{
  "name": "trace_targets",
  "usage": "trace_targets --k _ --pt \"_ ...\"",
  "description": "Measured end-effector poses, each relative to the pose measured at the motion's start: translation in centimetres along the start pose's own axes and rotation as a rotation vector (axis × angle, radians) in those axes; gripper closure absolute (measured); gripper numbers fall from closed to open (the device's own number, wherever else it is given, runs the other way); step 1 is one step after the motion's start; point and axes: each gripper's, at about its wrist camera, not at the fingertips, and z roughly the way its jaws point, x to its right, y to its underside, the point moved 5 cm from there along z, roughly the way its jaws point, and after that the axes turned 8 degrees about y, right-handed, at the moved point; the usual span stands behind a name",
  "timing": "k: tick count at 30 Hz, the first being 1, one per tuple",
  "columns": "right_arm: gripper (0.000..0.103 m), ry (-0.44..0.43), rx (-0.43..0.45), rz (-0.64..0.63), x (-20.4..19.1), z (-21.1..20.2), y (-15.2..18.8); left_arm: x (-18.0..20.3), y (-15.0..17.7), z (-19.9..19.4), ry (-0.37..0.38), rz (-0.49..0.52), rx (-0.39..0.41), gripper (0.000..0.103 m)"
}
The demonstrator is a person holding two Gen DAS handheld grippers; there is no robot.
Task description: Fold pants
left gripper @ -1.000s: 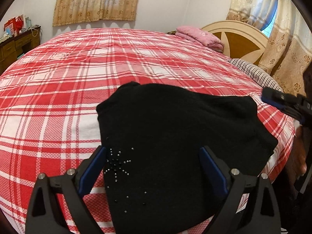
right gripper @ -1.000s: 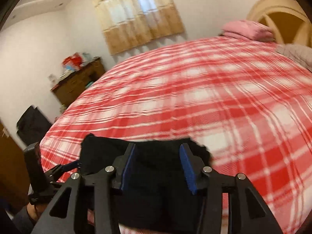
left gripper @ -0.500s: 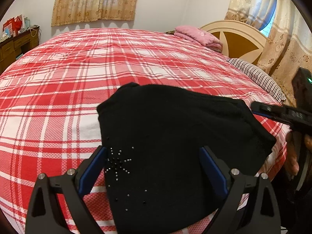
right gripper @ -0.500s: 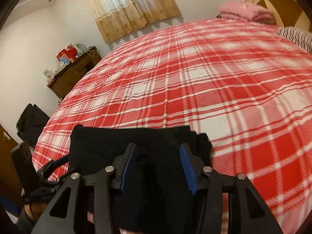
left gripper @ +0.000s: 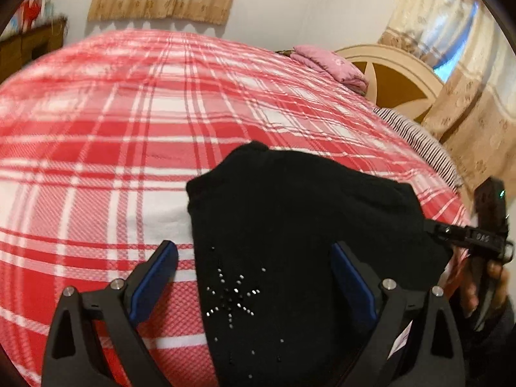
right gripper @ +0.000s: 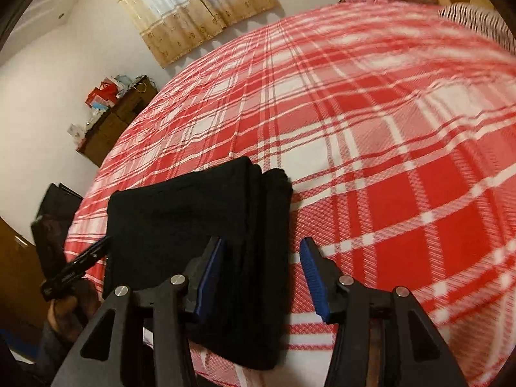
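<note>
We hover both hand-held grippers, left (left gripper: pixel 254 283) and right (right gripper: pixel 261 274), jaws wide and empty, over the folded pants (left gripper: pixel 306 232). Next we should press the stack flat, square on the bed (left gripper: pixel 129 113).

Pants' (left gripper: pixel 290 258) near edge perhaps cropped

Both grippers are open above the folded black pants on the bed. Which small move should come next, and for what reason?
Probably draw both grippers back. The black pants already lie in a compact stack on the plaid bedspread; left gripper and right gripper are open and hold nothing.
</note>
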Motion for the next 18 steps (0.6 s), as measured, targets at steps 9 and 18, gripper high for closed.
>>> trace_targets --k 9,18 --pt "0.052 -0.078 0.003 0.008 -1.4 1.7 -0.4 0.6 -0.7 0.6 0.082 -0.004 -0.001 0.003" --pt "0.073 -0.121 0.063 -0.027 -2.3 -0.3 0.2 -0.6 0.1 -0.5 0.151 -0.065 0.012 0.045"
